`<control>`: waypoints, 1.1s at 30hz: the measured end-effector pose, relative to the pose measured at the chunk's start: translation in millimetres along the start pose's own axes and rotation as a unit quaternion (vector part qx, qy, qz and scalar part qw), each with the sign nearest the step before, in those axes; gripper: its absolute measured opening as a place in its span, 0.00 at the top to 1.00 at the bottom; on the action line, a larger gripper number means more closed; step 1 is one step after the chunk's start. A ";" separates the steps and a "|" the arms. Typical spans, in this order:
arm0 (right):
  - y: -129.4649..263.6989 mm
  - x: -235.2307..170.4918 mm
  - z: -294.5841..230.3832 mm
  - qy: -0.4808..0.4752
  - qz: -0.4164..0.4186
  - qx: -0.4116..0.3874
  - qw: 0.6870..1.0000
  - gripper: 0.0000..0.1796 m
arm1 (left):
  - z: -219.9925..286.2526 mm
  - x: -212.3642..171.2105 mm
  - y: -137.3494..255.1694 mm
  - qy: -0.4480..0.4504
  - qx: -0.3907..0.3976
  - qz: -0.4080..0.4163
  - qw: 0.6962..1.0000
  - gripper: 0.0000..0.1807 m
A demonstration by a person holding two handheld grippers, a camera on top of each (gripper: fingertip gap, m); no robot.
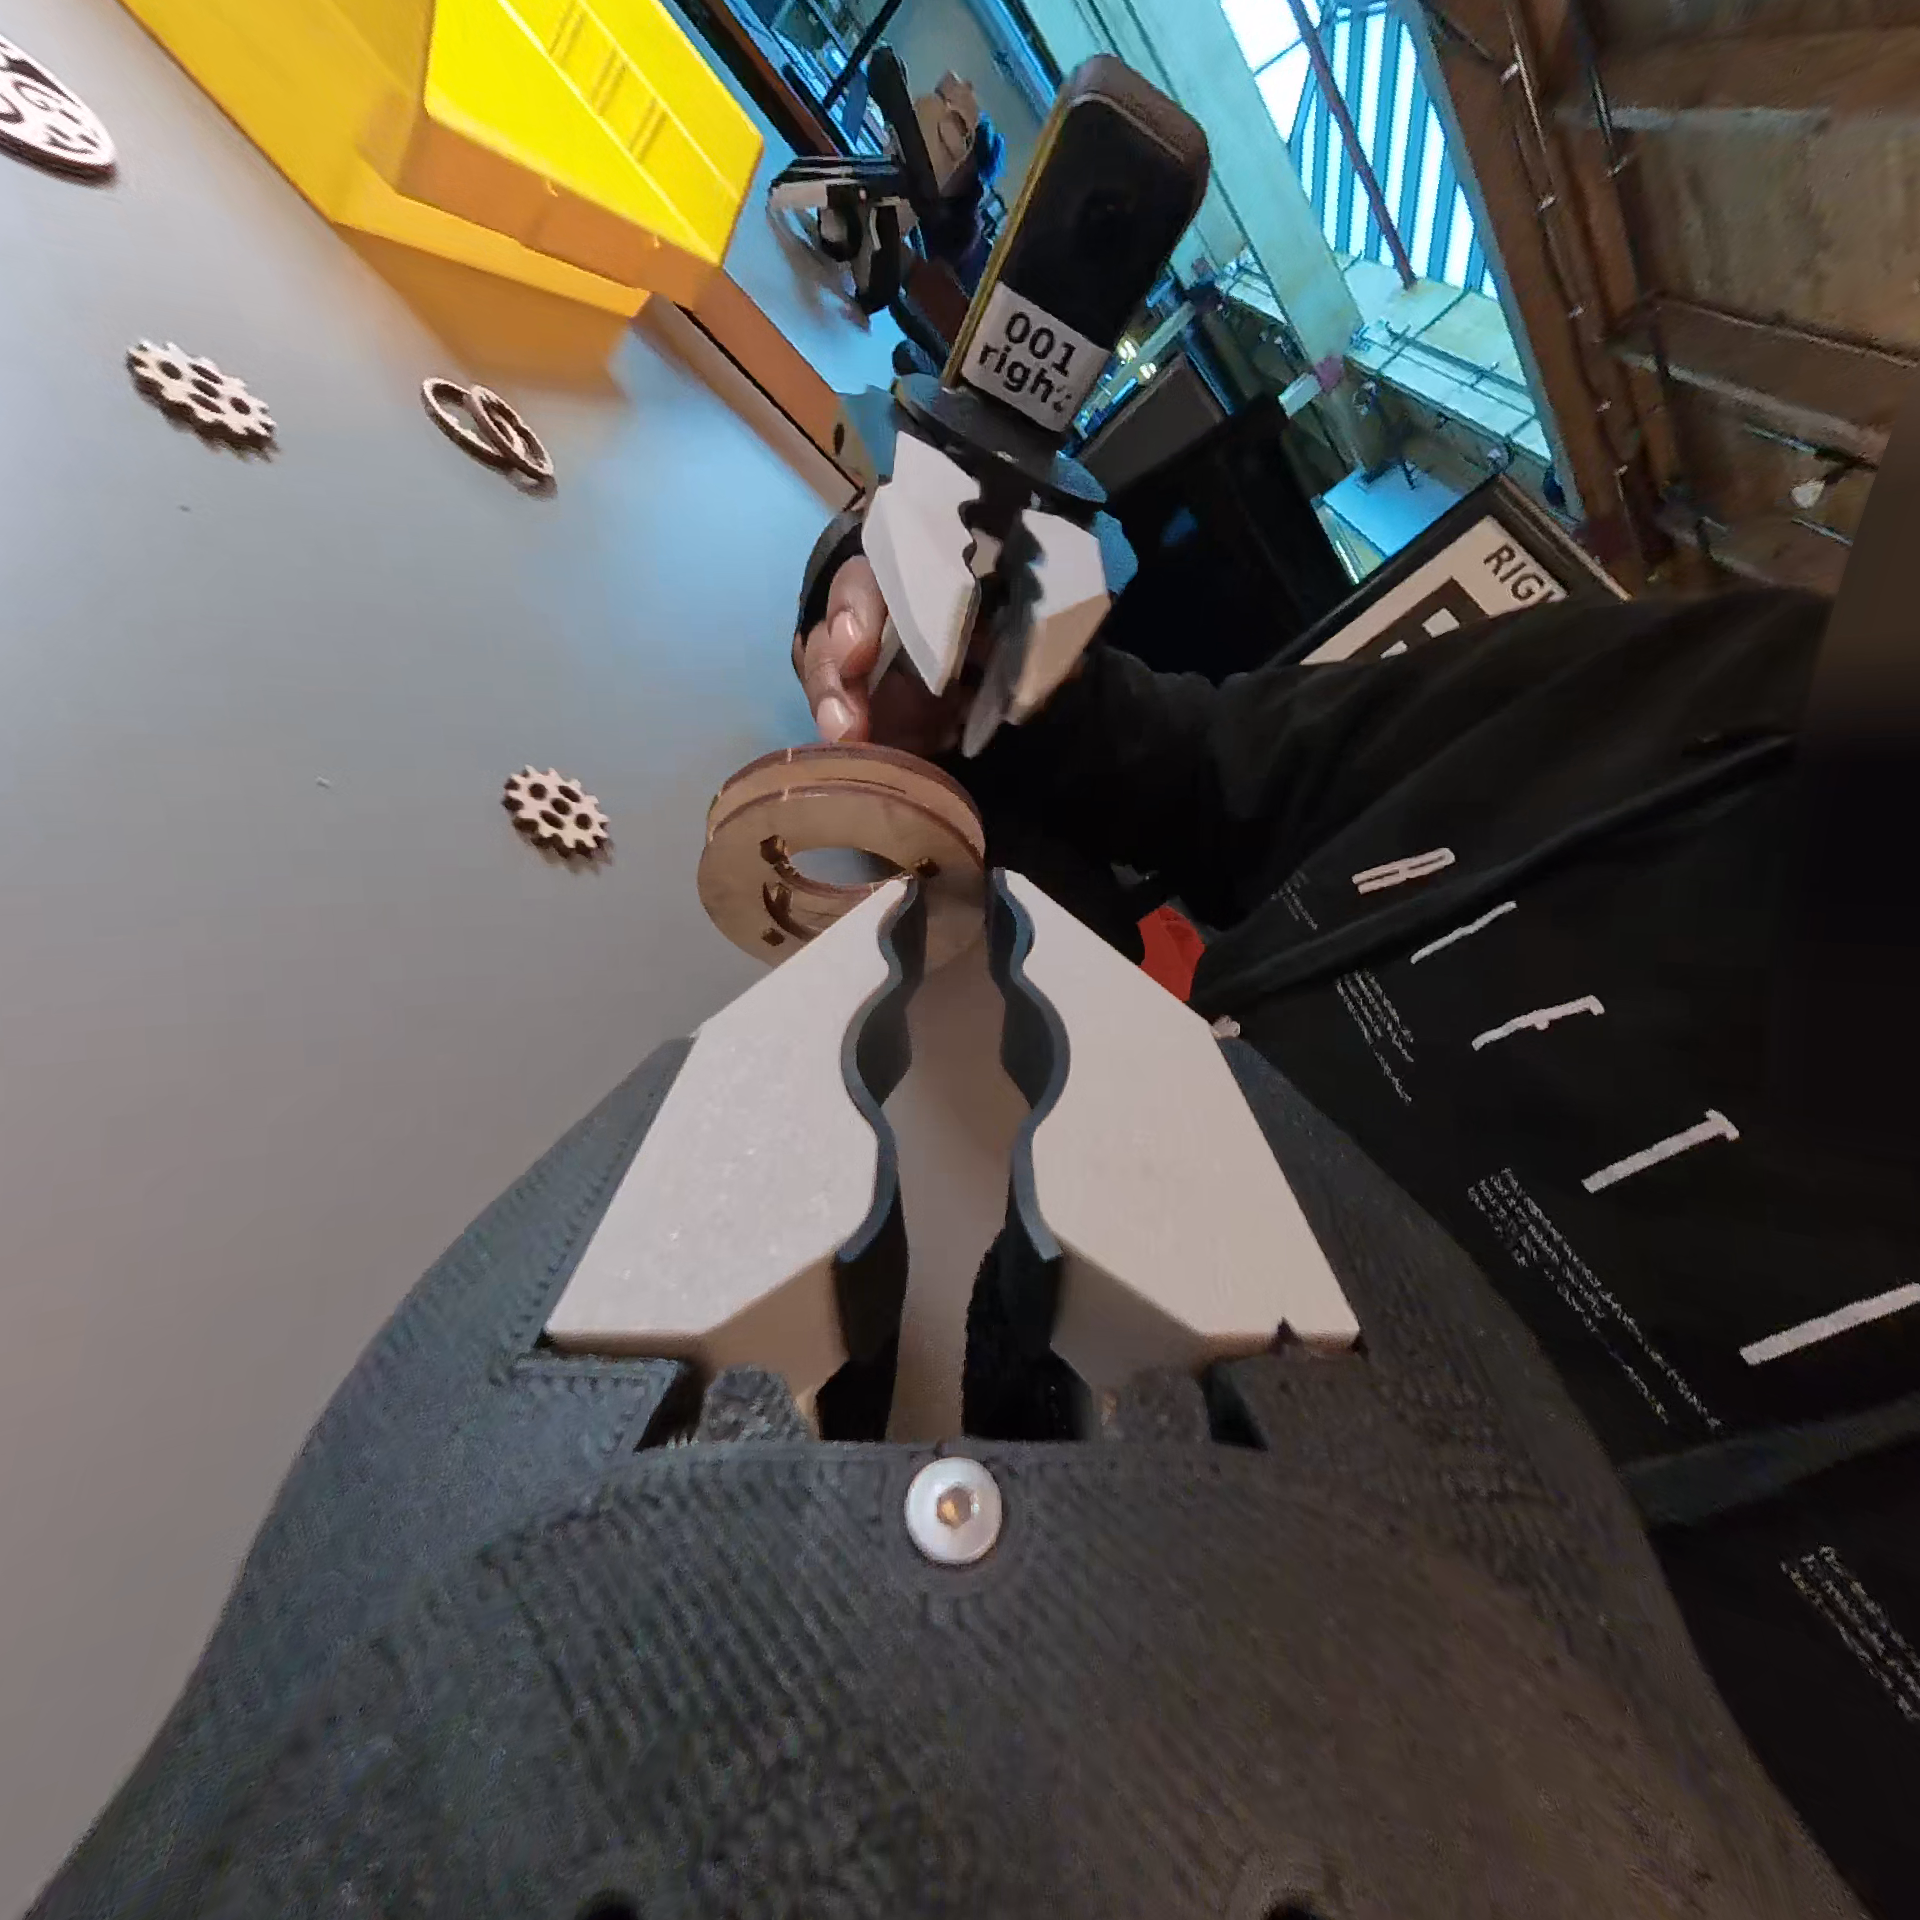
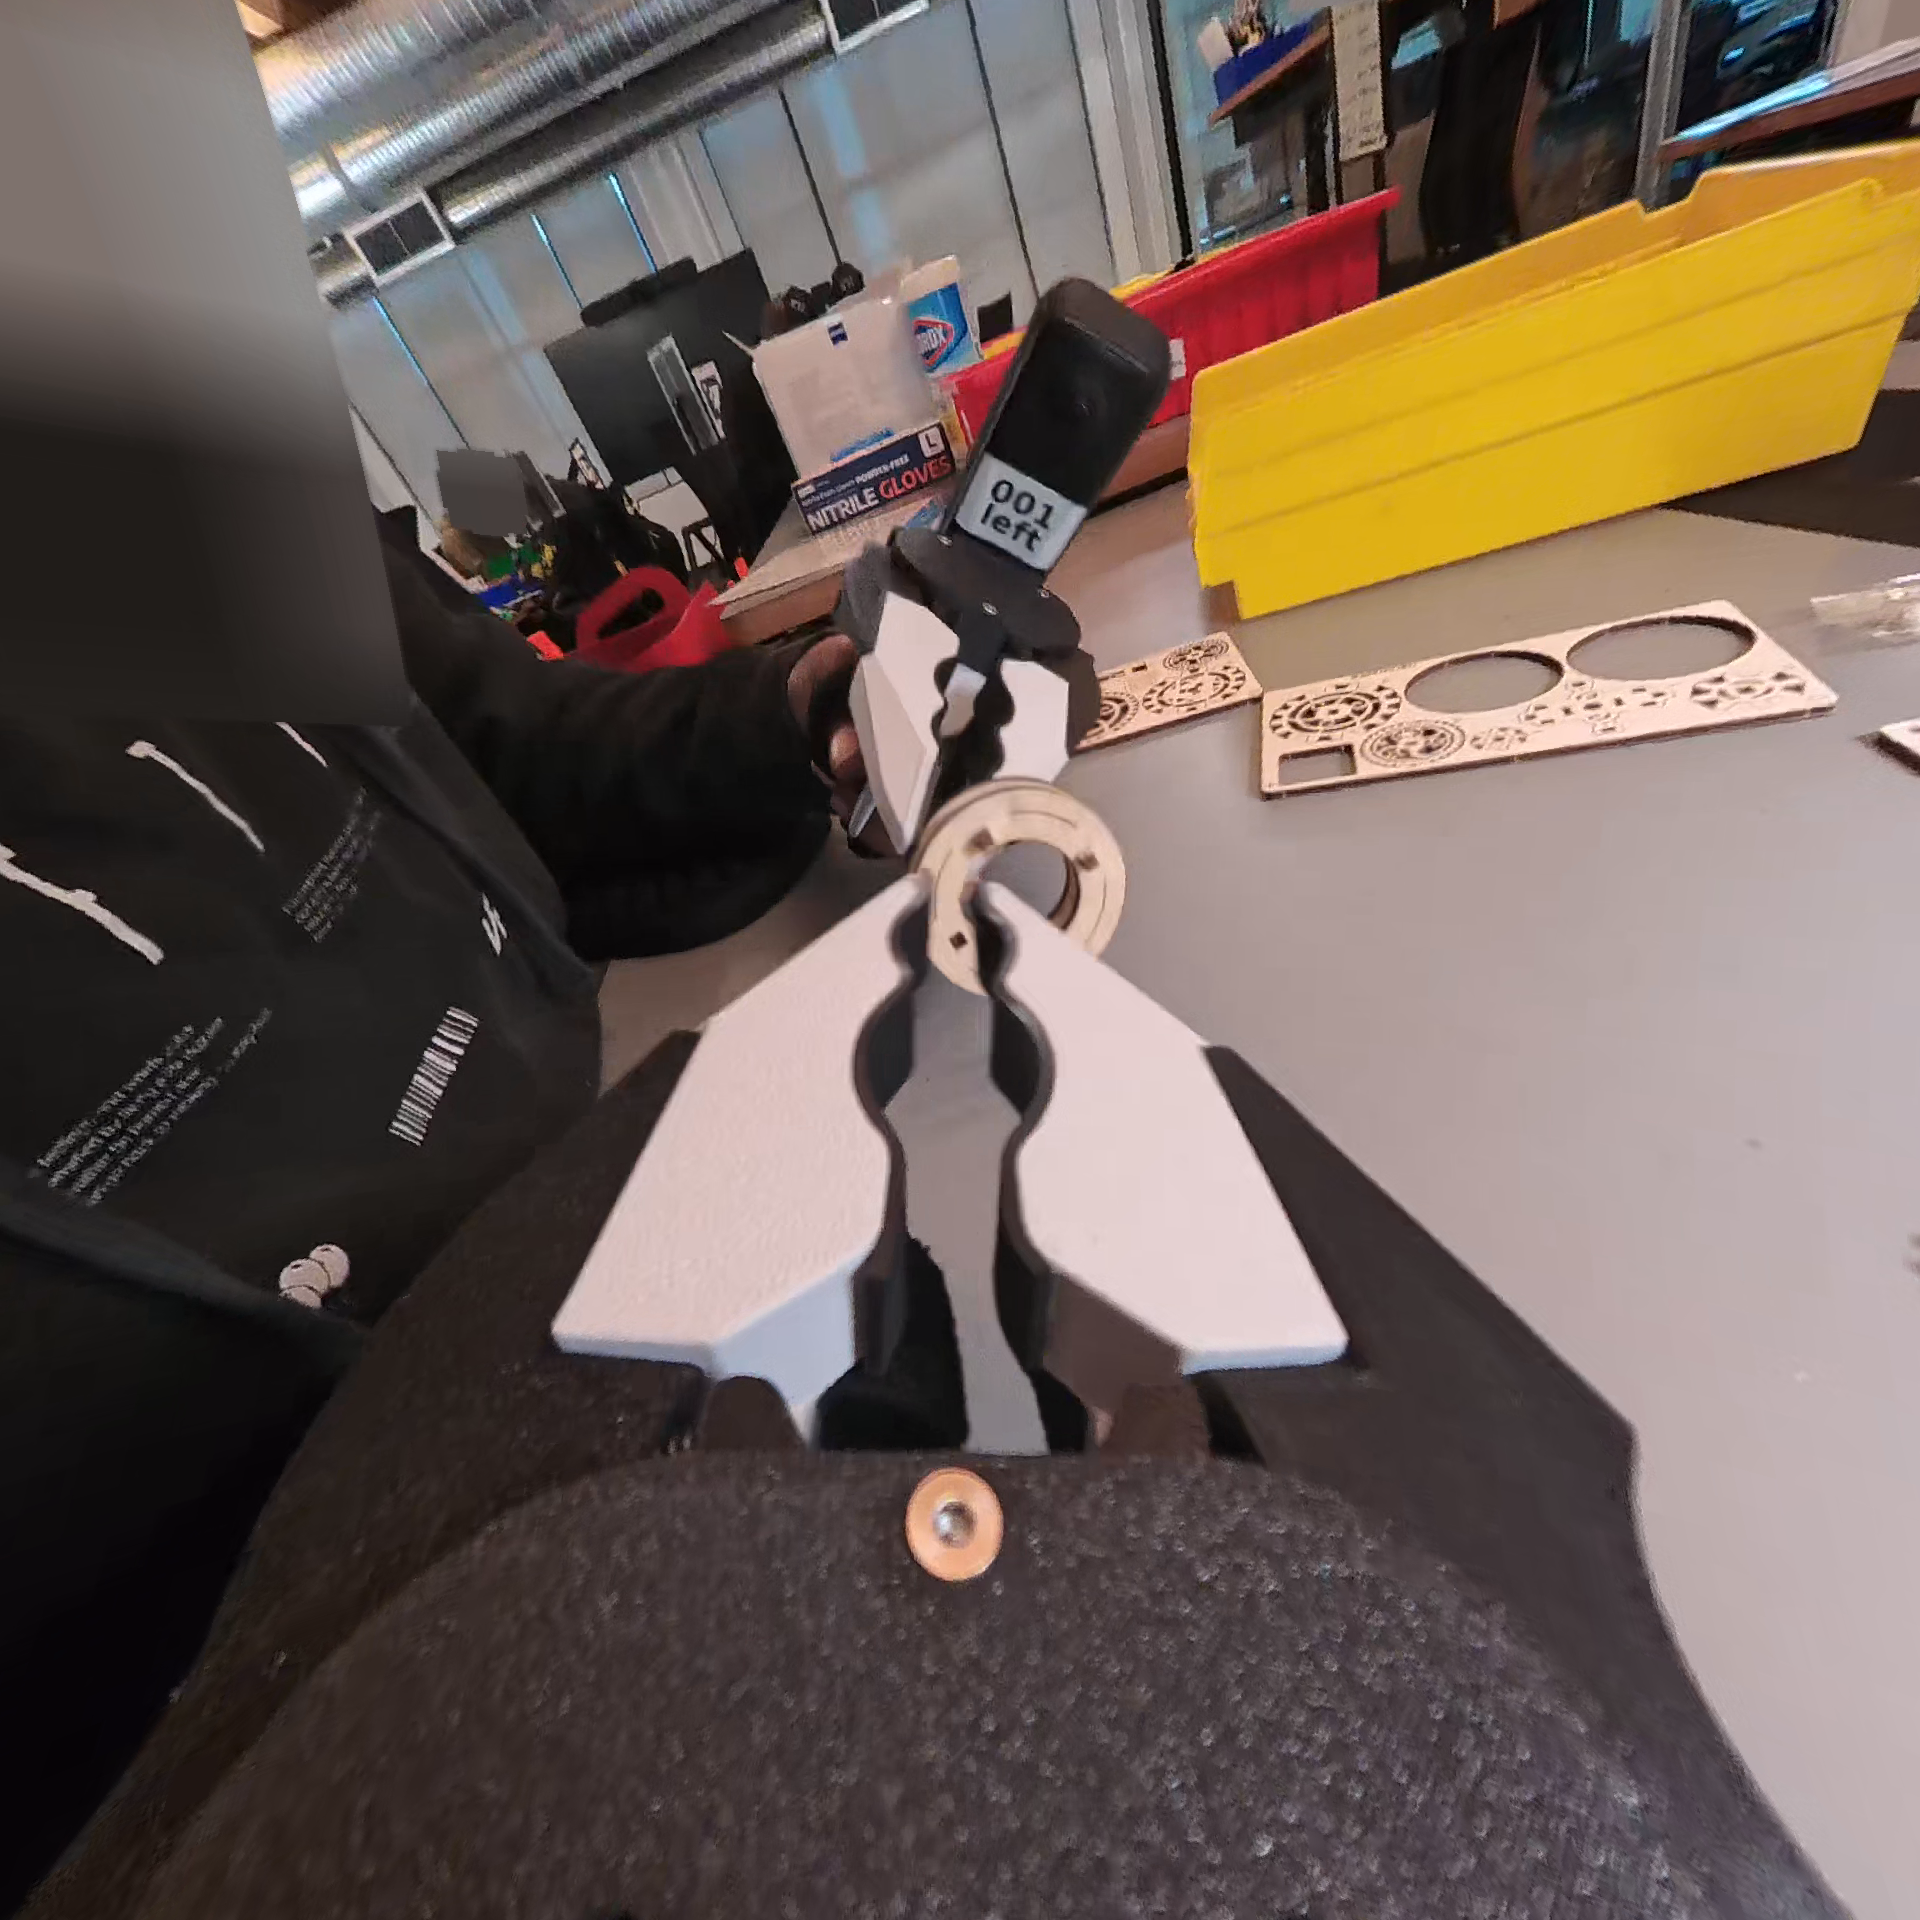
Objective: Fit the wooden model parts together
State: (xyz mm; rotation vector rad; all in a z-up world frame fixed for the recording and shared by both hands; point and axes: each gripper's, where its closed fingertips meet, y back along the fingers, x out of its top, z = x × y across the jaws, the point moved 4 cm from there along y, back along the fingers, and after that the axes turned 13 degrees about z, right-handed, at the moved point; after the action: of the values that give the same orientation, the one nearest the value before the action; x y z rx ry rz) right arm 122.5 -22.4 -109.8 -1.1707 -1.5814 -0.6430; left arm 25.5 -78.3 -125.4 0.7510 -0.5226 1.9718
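Grey table [image 1: 312, 644] bears two loose gears [image 1: 203, 397], while both grippers, left [image 1: 951, 894] and right [image 2: 951, 894], clamp one wooden ring [image 1: 842, 847].

Two wrist cameras facing each other close up, sharing the wooden ring [image 1: 842, 852] between them

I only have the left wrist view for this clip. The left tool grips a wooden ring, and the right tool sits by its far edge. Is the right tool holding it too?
Observer: It looks so. In the right wrist view, the right tool has a finger on either side of the rim of the wooden ring.
Reviewer: Any sign where the parts came from?
Observer: Cut-out wooden sheets lie on the table. The larger sheet has two big round holes.
Reviewer: What is behind the yellow bin?
Observer: A red bin sits behind the yellow bin.
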 end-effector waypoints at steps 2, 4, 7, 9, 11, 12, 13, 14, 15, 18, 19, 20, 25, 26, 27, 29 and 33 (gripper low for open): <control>-6.9 1.6 0.0 0.002 -0.009 -0.002 1.000 0.88 | -2.9 8.2 1.8 -0.004 0.012 0.017 1.000 0.94; -19.2 -3.7 2.9 -0.005 -0.023 -0.025 0.999 0.88 | -0.6 9.9 -1.7 -0.011 0.013 0.018 1.000 0.94; -31.6 -8.4 4.1 -0.056 -0.026 -0.025 0.998 0.89 | 4.7 9.4 -7.6 -0.019 0.007 0.019 1.000 0.94; -34.5 -7.6 3.4 -0.070 -0.019 -0.017 0.997 0.92 | 4.8 12.3 -5.5 -0.016 0.010 0.030 0.999 0.94; -36.7 -7.3 3.2 -0.077 -0.018 -0.013 0.997 0.94 | 5.1 13.4 -3.9 -0.018 0.013 0.036 0.999 0.94; -37.2 -6.7 3.0 -0.082 -0.016 -0.009 0.996 0.94 | 5.8 13.9 -3.5 -0.017 0.011 0.039 0.999 0.94; -37.8 -5.8 2.6 -0.090 -0.011 -0.004 0.996 0.94 | 6.8 14.4 -3.3 -0.017 0.009 0.041 0.999 0.94; -38.0 -5.6 2.7 -0.097 -0.007 -0.001 0.995 0.94 | 7.1 14.9 -3.1 -0.019 0.010 0.042 0.999 0.94; -38.0 -4.7 2.8 -0.102 0.001 0.003 0.995 0.95 | 7.7 15.9 -3.3 -0.022 0.011 0.045 0.999 0.94; -36.0 -2.5 5.2 -0.100 0.033 0.003 0.994 0.95 | 7.9 20.2 -4.9 -0.031 0.020 0.062 0.997 0.94; -35.5 -1.3 5.2 -0.093 0.039 0.003 0.995 0.95 | 8.4 21.0 -5.3 -0.032 0.021 0.068 0.997 0.94; -35.3 -0.2 5.0 -0.084 0.043 0.001 0.996 0.95 | 9.0 21.9 -5.4 -0.033 0.021 0.074 0.997 0.94; -34.6 2.2 0.7 -0.060 0.057 0.012 0.996 0.95 | 14.9 21.9 -6.3 -0.070 0.025 0.069 0.995 0.94; -34.5 0.4 -0.2 -0.061 0.049 0.017 0.997 0.95 | 16.1 19.6 -6.2 -0.107 0.029 0.059 0.992 0.95; -34.4 -1.2 -1.6 -0.073 0.041 0.027 0.996 0.95 | 17.7 17.7 -5.8 -0.146 0.039 0.048 0.987 0.94; -32.2 -0.6 1.8 -0.110 0.047 0.027 0.992 0.91 | 20.2 18.0 -3.5 -0.202 0.052 0.037 0.977 0.94; -29.9 7.3 9.7 -0.174 0.064 0.016 0.983 0.86 | 18.9 11.3 -5.1 -0.268 0.080 0.008 0.960 0.94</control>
State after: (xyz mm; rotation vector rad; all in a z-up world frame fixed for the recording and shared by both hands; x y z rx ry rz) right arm 91.3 -23.0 -101.9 -1.4031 -1.7801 -0.3388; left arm 31.2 -80.8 -103.7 1.4028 -0.6889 1.8309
